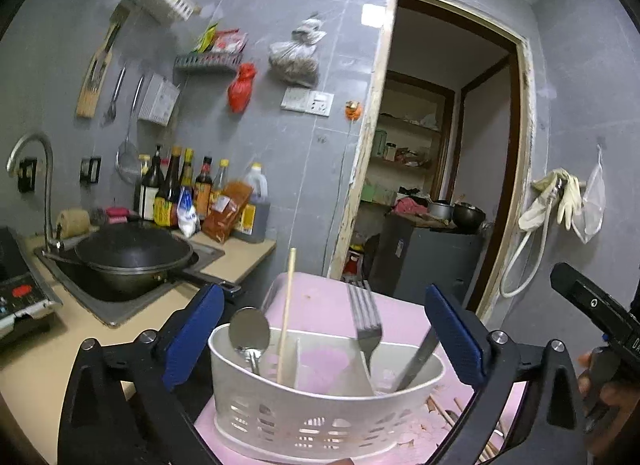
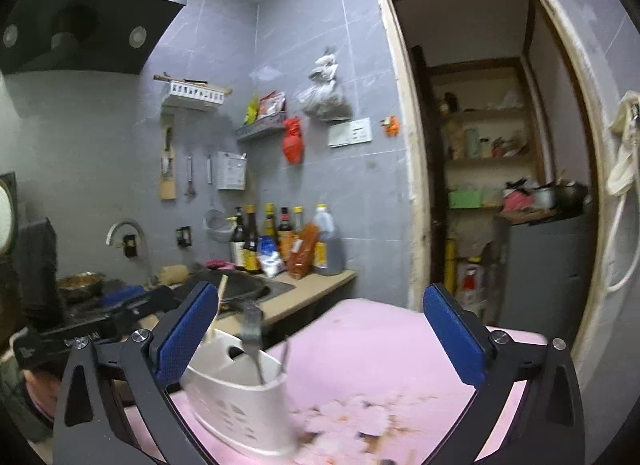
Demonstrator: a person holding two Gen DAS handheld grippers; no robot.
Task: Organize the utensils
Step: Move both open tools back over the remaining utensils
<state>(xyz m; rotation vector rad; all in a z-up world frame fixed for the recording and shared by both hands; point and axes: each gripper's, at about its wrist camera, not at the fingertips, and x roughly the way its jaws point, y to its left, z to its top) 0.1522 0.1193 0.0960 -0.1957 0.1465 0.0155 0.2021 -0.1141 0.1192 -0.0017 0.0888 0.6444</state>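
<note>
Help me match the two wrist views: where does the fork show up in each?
Left wrist: the fork stands tines up in the white caddy, bottom centre.
Right wrist: the fork, blurred, stands in the same caddy, lower left.
Shared landmark: the red bag on the wall.

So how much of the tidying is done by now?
Mostly done, it seems. A spoon, one chopstick, a fork and a knife already stand in the white caddy. Nothing is in hand: the left gripper and the right gripper are both open and empty. More chopsticks lie on the pink tabletop beside the caddy, not yet sorted.
</note>
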